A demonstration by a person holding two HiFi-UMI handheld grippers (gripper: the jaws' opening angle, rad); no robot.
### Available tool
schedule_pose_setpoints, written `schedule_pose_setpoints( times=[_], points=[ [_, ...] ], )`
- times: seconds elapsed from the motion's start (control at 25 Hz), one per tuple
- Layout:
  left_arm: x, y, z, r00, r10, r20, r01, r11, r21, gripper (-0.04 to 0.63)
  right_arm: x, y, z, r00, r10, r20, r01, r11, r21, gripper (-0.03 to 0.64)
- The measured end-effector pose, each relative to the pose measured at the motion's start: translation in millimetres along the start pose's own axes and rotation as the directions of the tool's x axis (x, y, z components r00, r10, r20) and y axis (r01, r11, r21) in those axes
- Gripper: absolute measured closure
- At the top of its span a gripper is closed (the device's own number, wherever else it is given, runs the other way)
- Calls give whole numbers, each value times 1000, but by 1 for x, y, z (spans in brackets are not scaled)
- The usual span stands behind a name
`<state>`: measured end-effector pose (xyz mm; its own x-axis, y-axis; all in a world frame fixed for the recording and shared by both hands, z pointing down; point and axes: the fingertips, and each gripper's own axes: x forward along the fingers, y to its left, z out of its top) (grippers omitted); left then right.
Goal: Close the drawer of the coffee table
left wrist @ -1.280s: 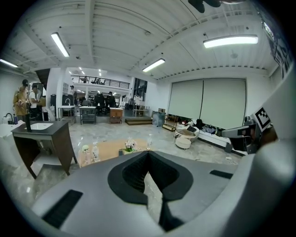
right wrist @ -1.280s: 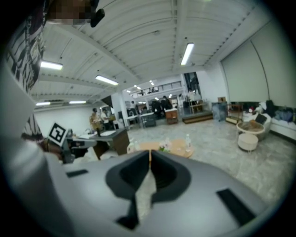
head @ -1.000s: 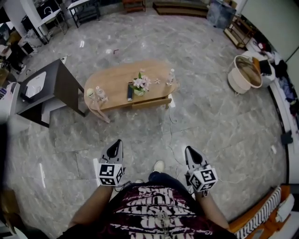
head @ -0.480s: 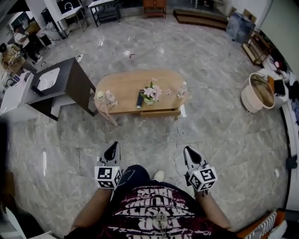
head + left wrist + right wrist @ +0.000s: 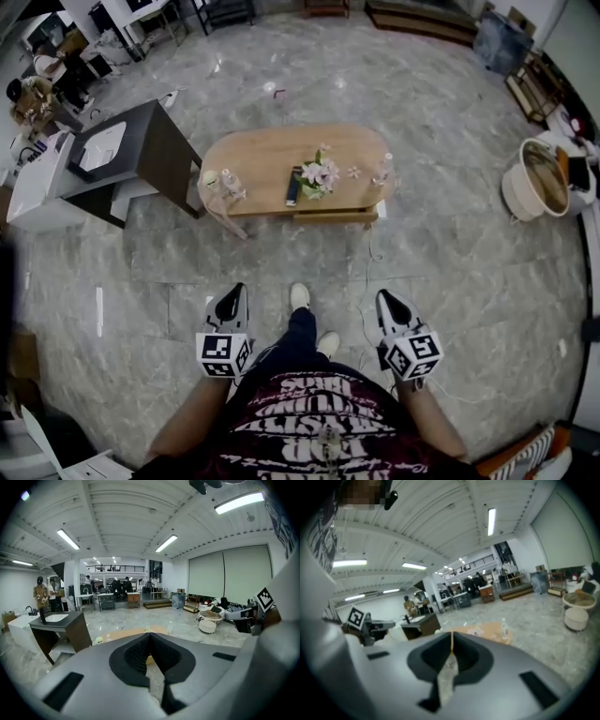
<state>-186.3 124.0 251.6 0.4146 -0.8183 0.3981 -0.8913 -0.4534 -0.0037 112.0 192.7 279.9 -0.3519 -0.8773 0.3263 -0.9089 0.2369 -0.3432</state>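
surface: coffee table (image 5: 272, 155) on floor (image 5: 450, 253) | on top: flowers (image 5: 320, 175), dark slim object (image 5: 292, 187), bottle (image 5: 383, 170), small bottles (image 5: 228, 182)

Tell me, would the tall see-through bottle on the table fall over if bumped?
Probably, yes: the bottle stands tall and narrow at the right end of the table, so a knock could tip it. It looks like clear plastic, so it is likely light. On its side it would probably roll.

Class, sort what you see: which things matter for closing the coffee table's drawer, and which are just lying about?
For the job: coffee table, its drawer, left gripper, right gripper.
Lying about: flowers, remote, bottle, dark cabinet, round basket.
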Motion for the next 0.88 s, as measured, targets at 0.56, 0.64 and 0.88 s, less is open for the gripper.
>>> schedule_pose_setpoints(
  times=[0.56,0.64,0.88],
  points=[
    [102,-18,43,984,-176,11,175,984,44,572,24,-34,31,992,-127,7,127,992,7,581],
    [117,-14,52,982,-189,18,188,981,51,572,33,-38,39,990,-143,13,143,990,5,581],
    [163,8,76,976,-216,36,215,976,37,572,68,-44,70,984,-176,22,177,984,-18,581]
  ],
)
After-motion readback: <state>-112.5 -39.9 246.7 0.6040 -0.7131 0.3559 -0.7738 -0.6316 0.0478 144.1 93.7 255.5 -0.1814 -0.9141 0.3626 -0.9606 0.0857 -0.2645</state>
